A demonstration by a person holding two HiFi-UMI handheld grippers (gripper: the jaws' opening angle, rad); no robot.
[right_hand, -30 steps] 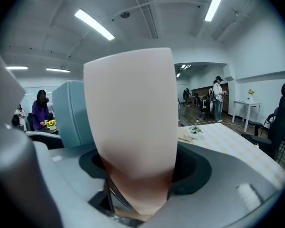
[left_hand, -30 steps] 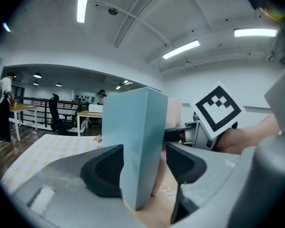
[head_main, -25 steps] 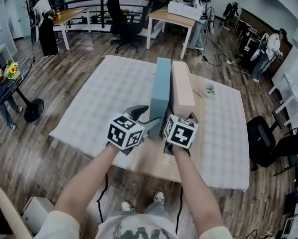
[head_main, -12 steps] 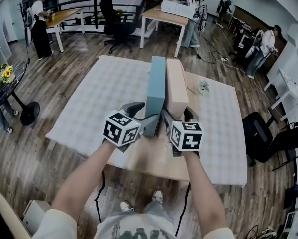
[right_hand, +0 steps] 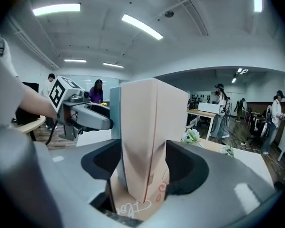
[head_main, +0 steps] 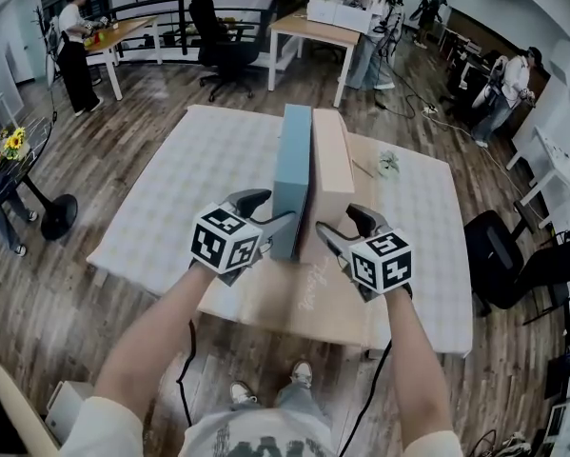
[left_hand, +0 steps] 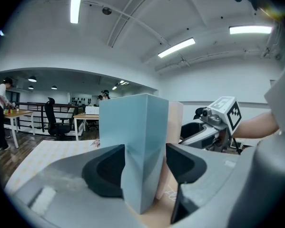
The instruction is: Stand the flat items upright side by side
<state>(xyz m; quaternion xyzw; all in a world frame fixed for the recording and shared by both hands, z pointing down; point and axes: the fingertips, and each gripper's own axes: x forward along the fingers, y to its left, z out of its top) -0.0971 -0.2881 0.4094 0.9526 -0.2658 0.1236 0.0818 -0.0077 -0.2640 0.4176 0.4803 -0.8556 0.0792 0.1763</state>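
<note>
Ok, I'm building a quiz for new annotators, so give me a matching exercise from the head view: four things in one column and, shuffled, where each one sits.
Things:
1. blue box
2. beige box
3. green sprig
4. yellow flowers

Places:
A. upright, the right one of the pair
B. off the table, at the far left of the view
C. upright, the left one of the pair
D. lying on the table, to the right of both boxes

Pairs: 1-C, 2-A, 3-D, 4-B.
</note>
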